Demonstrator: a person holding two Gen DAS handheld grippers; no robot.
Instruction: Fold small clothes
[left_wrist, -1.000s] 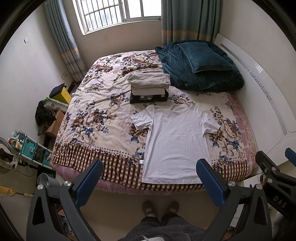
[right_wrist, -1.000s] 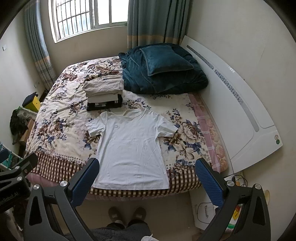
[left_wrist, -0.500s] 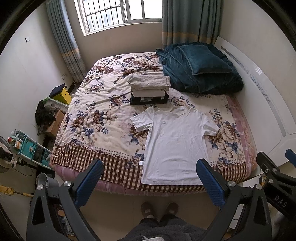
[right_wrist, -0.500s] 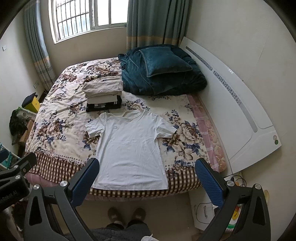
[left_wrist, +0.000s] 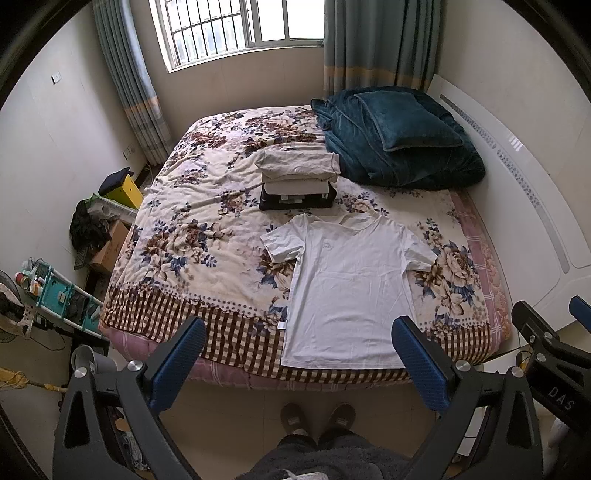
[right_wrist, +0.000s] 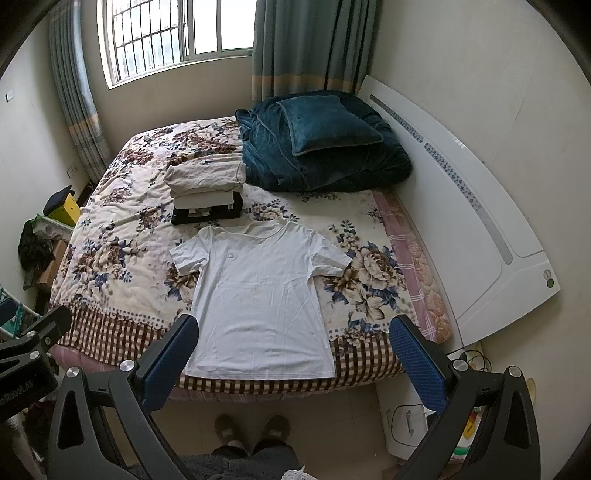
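Note:
A white T-shirt (left_wrist: 347, 284) (right_wrist: 258, 295) lies flat and unfolded on the floral bedspread, collar toward the far side, hem at the bed's near edge. Behind its collar stands a stack of folded clothes (left_wrist: 297, 177) (right_wrist: 205, 192), beige on top, black at the bottom. My left gripper (left_wrist: 299, 360) is open, held high above the floor in front of the bed, nothing between its blue pads. My right gripper (right_wrist: 293, 356) is open too, equally far back and empty. Neither touches the shirt.
A dark teal blanket with a pillow (left_wrist: 399, 140) is piled at the bed's far right by the white headboard (left_wrist: 524, 206). Boxes, a yellow bin (left_wrist: 127, 188) and a rack (left_wrist: 55, 295) crowd the floor on the left. The person's slippered feet (left_wrist: 317, 415) stand before the bed.
Both views have drifted slightly back and upward from the bed. The shirt and the stack have not moved, and both grippers stay open.

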